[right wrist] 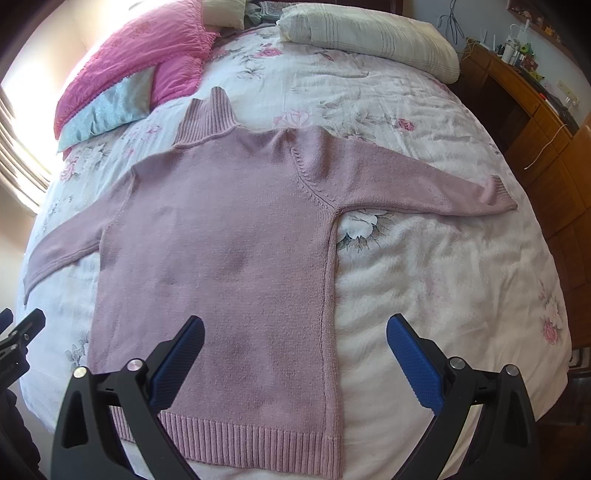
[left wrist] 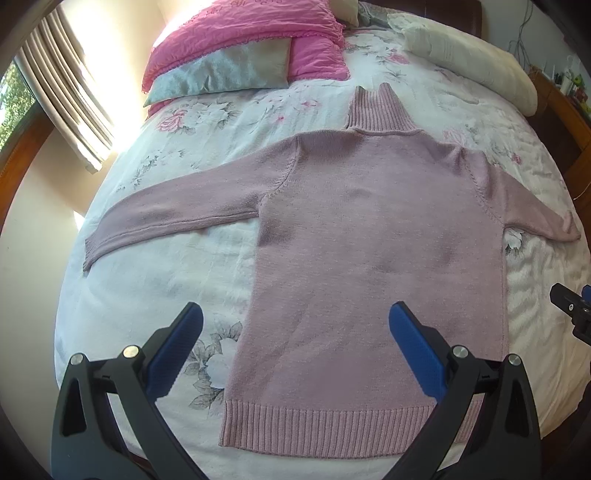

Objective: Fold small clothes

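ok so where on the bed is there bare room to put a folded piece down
Bare bedspread lies right of the sweater, below its right sleeve, out to the bed edge. A smaller patch sits under the left sleeve, beside the body. The head end is crowded: pink pillows, grey cushion, white pillow.

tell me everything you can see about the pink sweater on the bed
The sweater is a dusty pink knit with a tall ribbed turtleneck collar, a ribbed hem and raglan-style seams at the shoulders. It lies flat and unfolded on the floral bedspread, collar toward the pillows, hem nearest the cameras, both long sleeves spread outward; the right sleeve's ribbed cuff shows clearly. A few soft dents mark the body. Both grippers hover open above the hem end; neither grips it.
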Demonstrator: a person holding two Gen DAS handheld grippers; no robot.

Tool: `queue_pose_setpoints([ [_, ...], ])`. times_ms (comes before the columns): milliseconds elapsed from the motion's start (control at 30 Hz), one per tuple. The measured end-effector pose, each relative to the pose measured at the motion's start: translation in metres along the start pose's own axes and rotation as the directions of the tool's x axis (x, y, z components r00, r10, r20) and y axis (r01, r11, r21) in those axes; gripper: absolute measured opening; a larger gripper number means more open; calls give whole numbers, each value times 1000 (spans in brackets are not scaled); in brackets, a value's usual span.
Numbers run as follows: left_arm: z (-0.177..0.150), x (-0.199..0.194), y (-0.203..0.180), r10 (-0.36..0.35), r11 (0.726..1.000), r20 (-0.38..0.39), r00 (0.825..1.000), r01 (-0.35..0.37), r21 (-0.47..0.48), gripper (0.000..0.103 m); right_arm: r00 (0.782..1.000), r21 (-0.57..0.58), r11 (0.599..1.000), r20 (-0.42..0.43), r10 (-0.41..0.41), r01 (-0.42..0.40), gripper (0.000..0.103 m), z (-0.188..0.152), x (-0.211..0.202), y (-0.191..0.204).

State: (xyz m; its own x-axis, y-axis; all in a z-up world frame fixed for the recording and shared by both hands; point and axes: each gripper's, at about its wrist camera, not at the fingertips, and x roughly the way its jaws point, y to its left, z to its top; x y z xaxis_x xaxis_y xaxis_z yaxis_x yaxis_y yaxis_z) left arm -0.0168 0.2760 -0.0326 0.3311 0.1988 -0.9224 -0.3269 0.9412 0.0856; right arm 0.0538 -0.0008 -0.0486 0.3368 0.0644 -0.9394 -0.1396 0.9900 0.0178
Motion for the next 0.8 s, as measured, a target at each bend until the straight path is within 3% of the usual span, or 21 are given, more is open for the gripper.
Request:
queue_pose_setpoints([
  [300,0,1,-1,-4,1000,-2,1000,4,1,100,1000,2,1000,1,-1,1,99,1,0,1],
  [467,1,10,-9,-68,998,15,998,68,12,100,999,20,1000,33,22,-23,99,3,4,-11],
  [600,12,34,-28,-100,995,1,995,100,-11,100,1000,83,997,31,-4,1,99,16,24,-60],
  [800,54,65,-85,-96,995,21,995,96,-15,100,999,224,974,10,-48,44,99,58,64,-191],
])
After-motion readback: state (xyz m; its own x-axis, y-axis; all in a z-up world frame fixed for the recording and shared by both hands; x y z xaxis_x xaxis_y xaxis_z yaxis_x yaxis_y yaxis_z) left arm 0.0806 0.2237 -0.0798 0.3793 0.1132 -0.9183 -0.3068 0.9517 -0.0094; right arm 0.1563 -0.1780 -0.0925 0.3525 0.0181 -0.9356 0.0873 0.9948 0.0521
